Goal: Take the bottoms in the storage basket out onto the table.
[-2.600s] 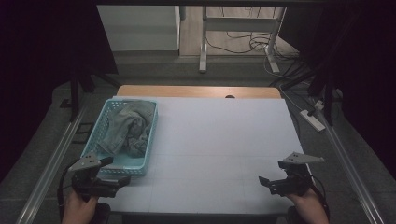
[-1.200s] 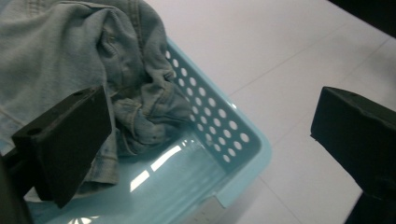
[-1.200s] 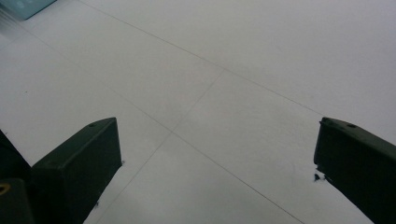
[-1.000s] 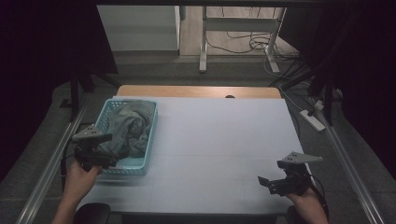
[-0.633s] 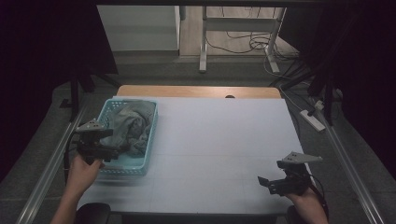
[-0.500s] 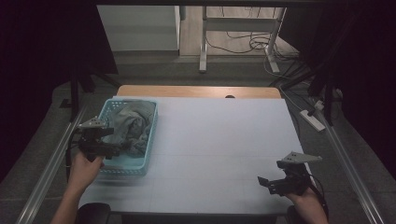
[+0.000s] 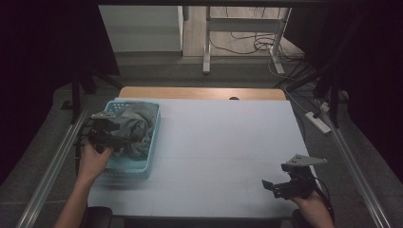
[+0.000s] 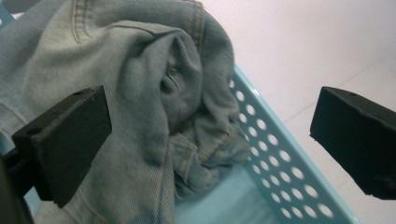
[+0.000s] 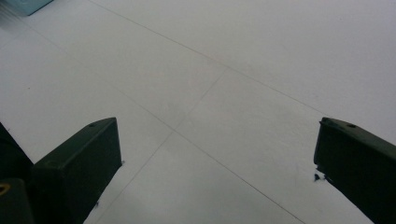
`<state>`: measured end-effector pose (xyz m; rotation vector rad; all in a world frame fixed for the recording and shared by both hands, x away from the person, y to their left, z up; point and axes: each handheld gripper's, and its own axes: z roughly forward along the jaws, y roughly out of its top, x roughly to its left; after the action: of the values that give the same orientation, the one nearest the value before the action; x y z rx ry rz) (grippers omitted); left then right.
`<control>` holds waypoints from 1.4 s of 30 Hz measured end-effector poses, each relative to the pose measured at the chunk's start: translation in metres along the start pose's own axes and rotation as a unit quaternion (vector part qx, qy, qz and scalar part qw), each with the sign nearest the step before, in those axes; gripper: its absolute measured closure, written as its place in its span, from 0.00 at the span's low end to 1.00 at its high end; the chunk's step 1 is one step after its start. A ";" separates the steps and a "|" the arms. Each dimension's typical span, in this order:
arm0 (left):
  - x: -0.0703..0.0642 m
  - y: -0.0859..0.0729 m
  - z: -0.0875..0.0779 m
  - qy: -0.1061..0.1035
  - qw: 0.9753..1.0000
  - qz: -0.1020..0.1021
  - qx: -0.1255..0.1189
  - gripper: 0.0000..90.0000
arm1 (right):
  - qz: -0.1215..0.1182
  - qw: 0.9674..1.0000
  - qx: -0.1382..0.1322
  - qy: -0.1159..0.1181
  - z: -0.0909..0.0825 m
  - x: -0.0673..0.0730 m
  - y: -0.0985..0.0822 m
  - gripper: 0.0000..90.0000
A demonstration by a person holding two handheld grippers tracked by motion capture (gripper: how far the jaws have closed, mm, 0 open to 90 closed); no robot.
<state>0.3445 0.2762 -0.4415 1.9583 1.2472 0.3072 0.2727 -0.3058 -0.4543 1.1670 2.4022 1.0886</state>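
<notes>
A light blue perforated basket [image 7: 142, 164] stands at the table's left side, and a crumpled pale denim garment [image 7: 135, 128] lies in it. My left gripper [image 7: 119, 141] hovers over the basket, open, its jaws wide on either side of the denim folds [image 8: 154, 107]. The basket's holed wall [image 8: 280, 168] runs below right in the left gripper view. My right gripper [image 7: 271, 186] rests near the table's front right corner, open, with bare white table [image 9: 210, 93] between its jaws.
The white table top [image 7: 228, 137] spreads between the two grippers. A wooden strip [image 7: 199, 93] edges its far side. Metal rails [image 7: 47, 171] run along both sides, and a power strip [image 7: 319, 121] with cables lies on the floor to the right.
My left gripper has moved forward from the table's front left corner to above the basket and the denim. The right gripper has stayed where it was.
</notes>
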 end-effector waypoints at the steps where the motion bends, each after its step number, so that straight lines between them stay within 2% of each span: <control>1: 0.001 0.002 0.002 0.002 1.000 0.001 0.002 0.00 | -0.001 1.000 0.000 0.000 0.000 0.000 0.000 0.01; 7: 0.005 0.015 0.012 0.004 1.000 0.001 0.009 0.00 | -0.005 1.000 0.004 0.001 0.001 0.001 0.000 0.01; 12: 0.010 0.023 0.024 0.014 1.000 -0.002 0.020 0.00 | -0.008 1.000 0.005 0.003 0.001 0.001 0.000 0.01; 14: 0.013 0.028 0.034 0.014 0.999 -0.008 0.033 0.00 | -0.010 1.000 0.005 0.003 0.001 0.002 0.000 0.01; 16: 0.013 0.029 0.038 0.012 0.999 -0.008 0.037 0.00 | -0.011 1.000 0.006 0.004 0.001 0.002 0.000 0.01; 19: 0.016 0.033 0.051 -0.006 0.999 -0.011 0.050 0.00 | -0.012 1.000 0.007 0.005 0.002 0.002 0.000 0.01; 24: 0.015 0.033 0.060 -0.009 0.998 -0.007 0.066 0.00 | -0.014 1.000 0.007 0.005 0.002 0.002 0.001 0.01; 26: 0.014 0.033 0.064 -0.004 0.997 -0.003 0.076 0.00 | -0.015 1.000 0.010 0.006 0.002 0.002 0.001 0.01; 27: 0.014 0.033 0.068 -0.001 0.996 -0.003 0.090 0.00 | -0.016 1.000 0.011 0.006 0.003 0.002 0.001 0.01; 30: 0.015 0.032 0.073 -0.001 0.995 -0.008 0.100 0.00 | -0.018 1.000 0.011 0.006 0.003 0.002 0.001 0.01; 31: 0.016 0.031 0.078 0.003 0.994 -0.012 0.110 0.00 | -0.019 1.000 0.013 0.005 0.003 0.003 0.001 0.01; 35: 0.021 0.029 0.083 0.009 0.993 -0.026 0.119 0.00 | -0.022 1.000 0.015 0.005 0.004 0.003 0.001 0.01; 42: 0.024 0.029 0.089 0.023 0.991 -0.031 0.130 0.02 | -0.023 1.000 0.017 0.006 0.005 0.003 0.002 0.01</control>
<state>0.4259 0.2475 -0.4843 2.1361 1.4353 0.1654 0.2738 -0.3002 -0.4558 1.1138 2.4532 1.0492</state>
